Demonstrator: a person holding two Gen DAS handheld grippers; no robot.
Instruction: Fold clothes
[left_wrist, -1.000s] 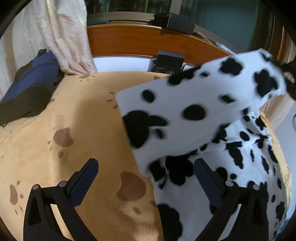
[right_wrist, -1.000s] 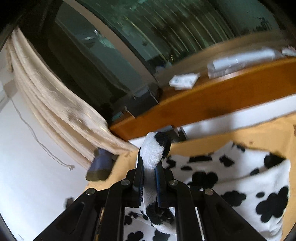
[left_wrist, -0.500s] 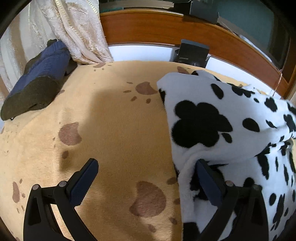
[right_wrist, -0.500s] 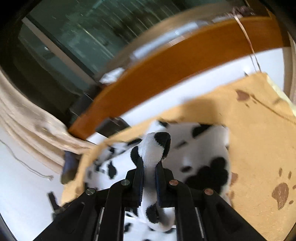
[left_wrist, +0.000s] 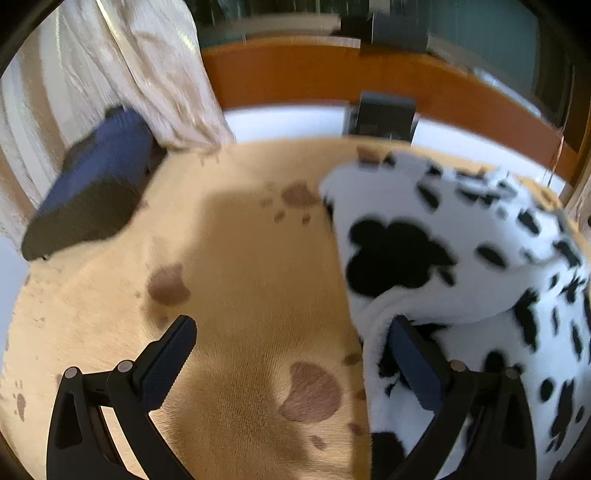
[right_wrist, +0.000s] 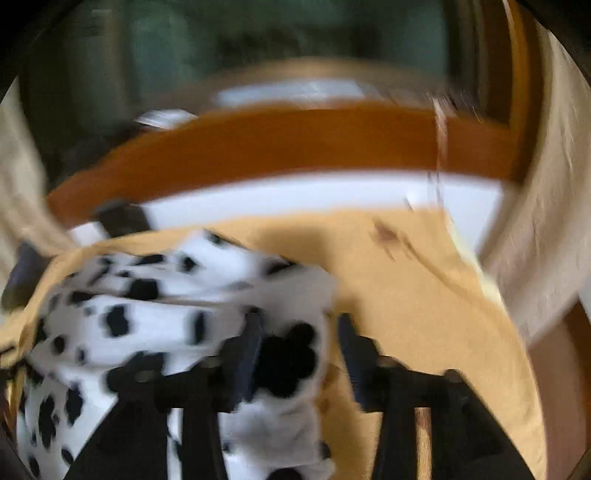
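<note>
Now, going from L of the spotted fleece garment (left_wrist: 461, 229): left gripper (left_wrist: 291, 354) spread wide, nothing gripped, one finger at garment's edge; right gripper (right_wrist: 297, 354) just opened, fleece loose between fingers. Garment lies on tan blanket (left_wrist: 240, 295).

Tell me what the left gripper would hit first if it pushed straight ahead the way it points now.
Most likely the tan paw-print blanket: the left gripper points down at bare blanket between its open jaws. The spotted fleece garment lies just off to one side, around one finger, so it might brush that. Depth is uncertain.
</note>
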